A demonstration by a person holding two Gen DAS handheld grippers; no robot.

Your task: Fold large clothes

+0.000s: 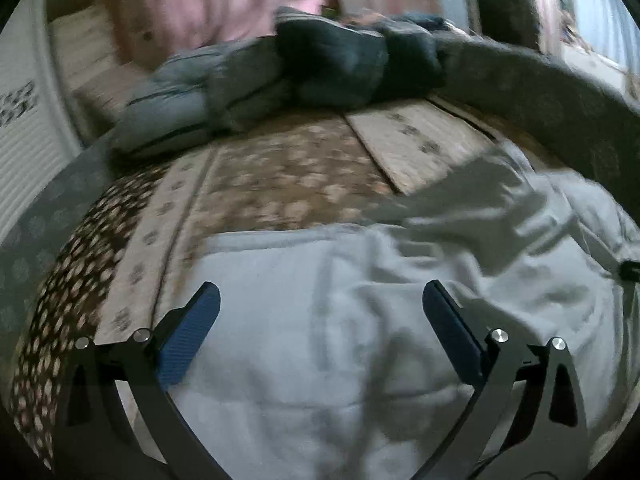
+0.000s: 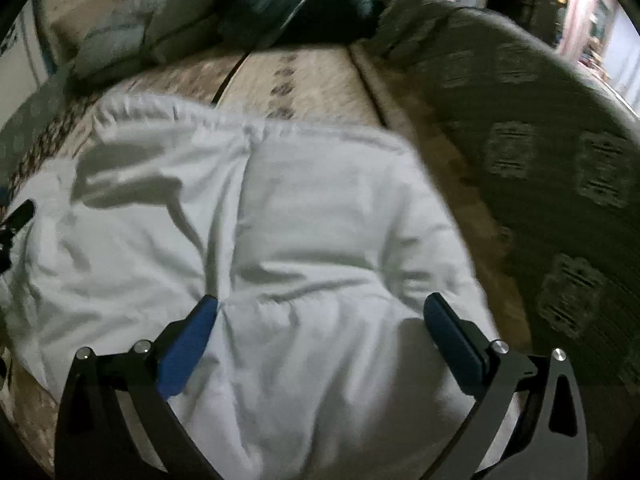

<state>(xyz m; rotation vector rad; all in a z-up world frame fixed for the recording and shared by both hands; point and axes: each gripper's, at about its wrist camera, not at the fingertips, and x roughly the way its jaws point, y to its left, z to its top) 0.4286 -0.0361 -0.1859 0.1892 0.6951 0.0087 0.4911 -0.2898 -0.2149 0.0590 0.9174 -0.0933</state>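
Your left tool (image 1: 320, 300) stands with its blue-padded fingers (image 1: 188, 336) spread wide and nothing between them, poised over the near part of the white garment (image 1: 320, 340). The garment lies spread on the patterned sofa seat (image 1: 288, 176), rumpled toward your right, where a fold rises and casts a shadow.

Your right tool (image 2: 320, 312) is spread just as wide and also holds nothing; its left pad (image 2: 188, 352) appears to touch the white cloth where creases gather (motion blur keeps me from saying whether it presses in). From this view the white garment (image 2: 260, 220) covers most of the seat before you, its gathered far edge (image 2: 180, 116) lying across the floral cushions (image 2: 304, 76).

Beyond it, a heap of dark blue and grey clothes (image 1: 320, 60) rests at the far end of the seat. The grey sofa back with square motifs (image 2: 560, 184) curves along your right.

As for writing: dark marks sit on a white slatted surface (image 1: 20, 104) at the left edge of the left view, but they are too blurred to read. No brand or label shows on the garment.
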